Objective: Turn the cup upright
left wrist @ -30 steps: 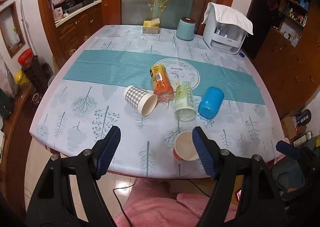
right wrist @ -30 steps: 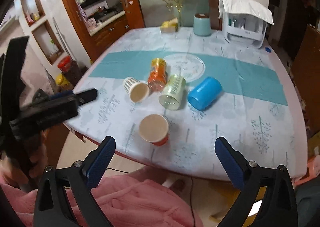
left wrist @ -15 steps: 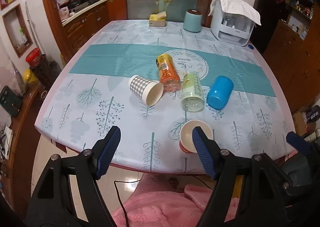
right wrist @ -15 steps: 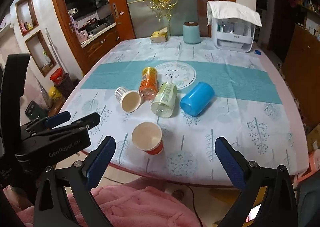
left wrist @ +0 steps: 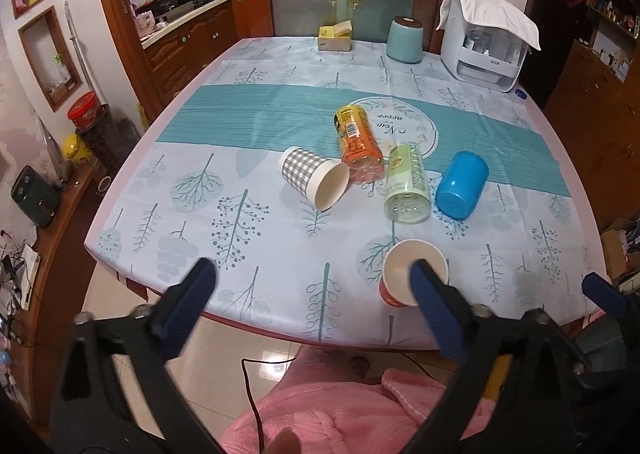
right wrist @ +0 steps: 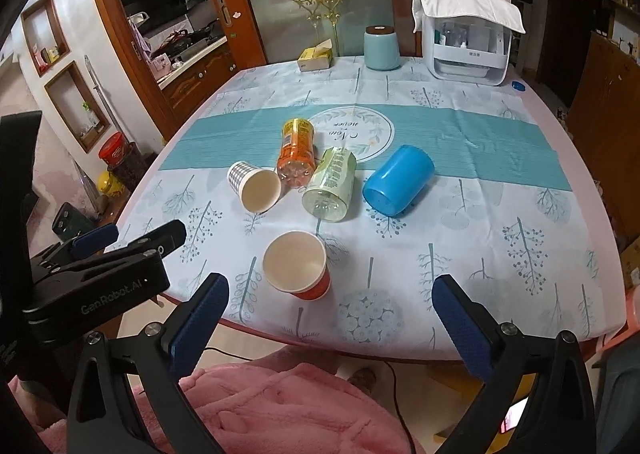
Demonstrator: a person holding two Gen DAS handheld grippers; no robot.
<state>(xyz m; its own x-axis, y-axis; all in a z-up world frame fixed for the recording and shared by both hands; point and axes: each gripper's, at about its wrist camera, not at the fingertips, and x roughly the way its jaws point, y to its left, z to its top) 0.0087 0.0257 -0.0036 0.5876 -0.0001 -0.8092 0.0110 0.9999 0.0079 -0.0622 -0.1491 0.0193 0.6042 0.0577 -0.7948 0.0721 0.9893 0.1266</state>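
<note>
A checked paper cup lies on its side, mouth toward me. A blue plastic cup lies on its side to the right. A red paper cup stands upright near the table's front edge. My left gripper is open and empty, held off the front edge. My right gripper is open and empty, just before the red cup. The left gripper's body shows in the right wrist view.
An orange bottle and a pale green bottle lie between the fallen cups. At the back stand a tissue box, a mint canister and a white appliance. The tablecloth's front edge is close.
Both grippers have drawn back and risen a little, so the table looks farther and lower. The cups and bottles have not moved.
</note>
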